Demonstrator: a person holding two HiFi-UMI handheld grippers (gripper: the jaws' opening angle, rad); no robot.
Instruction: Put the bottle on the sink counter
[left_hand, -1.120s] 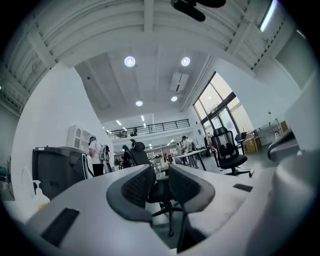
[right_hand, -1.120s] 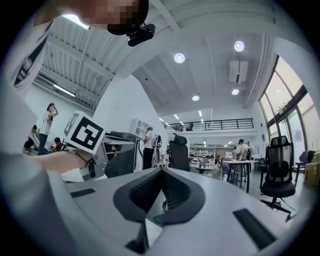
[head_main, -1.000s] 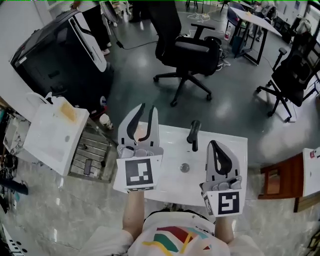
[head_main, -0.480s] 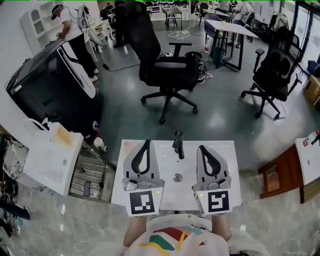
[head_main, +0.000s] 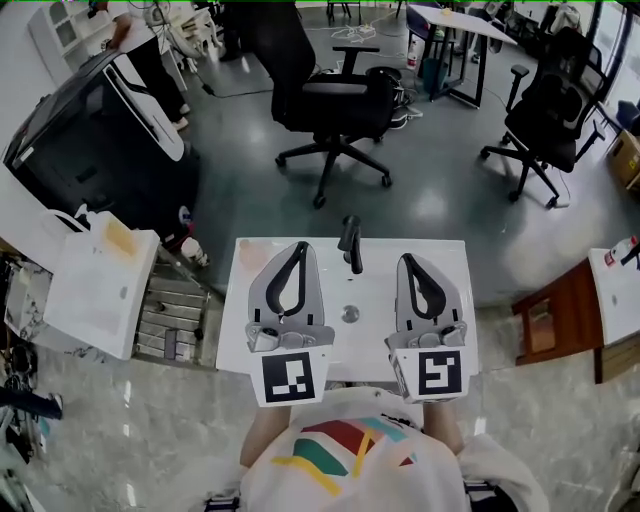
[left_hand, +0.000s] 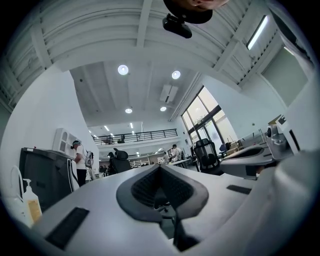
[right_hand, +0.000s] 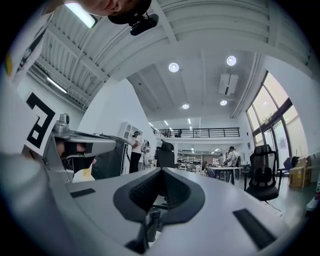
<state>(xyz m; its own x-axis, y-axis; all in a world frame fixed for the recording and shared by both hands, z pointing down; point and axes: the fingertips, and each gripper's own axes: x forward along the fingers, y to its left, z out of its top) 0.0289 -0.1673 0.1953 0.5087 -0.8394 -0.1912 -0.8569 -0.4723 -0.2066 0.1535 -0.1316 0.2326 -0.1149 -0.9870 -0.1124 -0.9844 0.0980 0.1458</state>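
A pump bottle (head_main: 118, 238) of yellowish liquid stands on a white unit (head_main: 95, 300) left of the sink; it also shows at the left edge of the left gripper view, bottle (left_hand: 30, 204). The white sink counter (head_main: 450, 262), with its black faucet (head_main: 350, 243) and drain (head_main: 349, 314), lies right below me. My left gripper (head_main: 302, 246) (left_hand: 160, 167) hovers over the counter's left half, shut and holding nothing. Over the right half my right gripper (head_main: 405, 262) (right_hand: 161, 170) is likewise shut and holds nothing. Neither gripper is near the bottle.
A metal rack (head_main: 175, 320) fills the gap between the white unit and the sink. A big black panel (head_main: 90, 130) leans at far left. Black office chairs (head_main: 330, 100) (head_main: 545, 110) stand beyond the sink, and a brown wooden piece (head_main: 550, 320) lies to the right.
The left gripper's jaws have gone from open to shut with nothing in them. Both grippers have drawn level side by side over the sink, and the view has shifted forward.
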